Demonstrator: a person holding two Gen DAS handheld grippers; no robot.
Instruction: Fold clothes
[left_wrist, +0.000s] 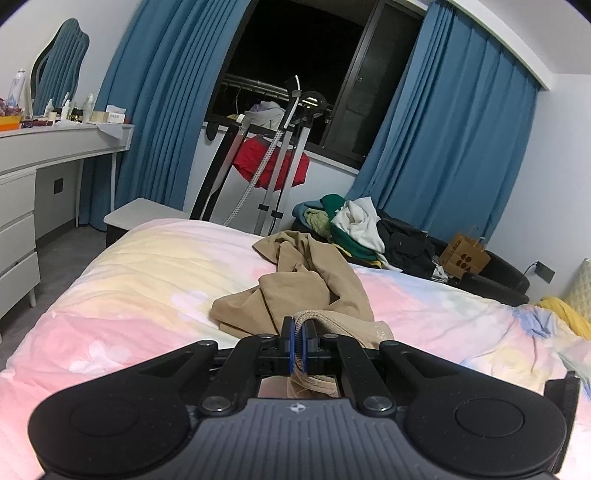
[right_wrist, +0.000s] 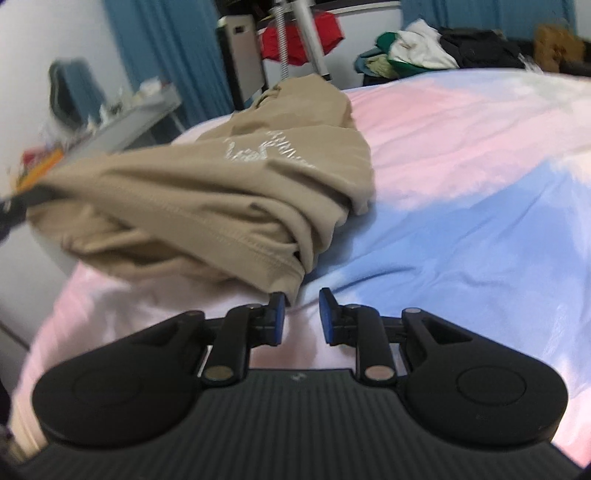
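Observation:
A tan garment (left_wrist: 295, 291) lies crumpled on the pastel bed cover (left_wrist: 129, 295). My left gripper (left_wrist: 298, 325) is shut on a ribbed edge of it, and the cloth runs back between the pads. In the right wrist view the tan garment (right_wrist: 207, 192) hangs stretched from that left gripper (right_wrist: 14, 206) at the far left down to the bed cover (right_wrist: 461, 221). My right gripper (right_wrist: 301, 299) is open just above the cover. The garment's stitched corner sits right at its left fingertip (right_wrist: 277, 301), and nothing is pressed between the pads.
A pile of clothes (left_wrist: 354, 225) and a brown paper bag (left_wrist: 465, 254) sit on a dark sofa beyond the bed. A steamer stand (left_wrist: 280, 155) with a red garment stands by the window. A white dressing table (left_wrist: 55, 147) is at the left, and something yellow (left_wrist: 565, 314) lies at the right edge.

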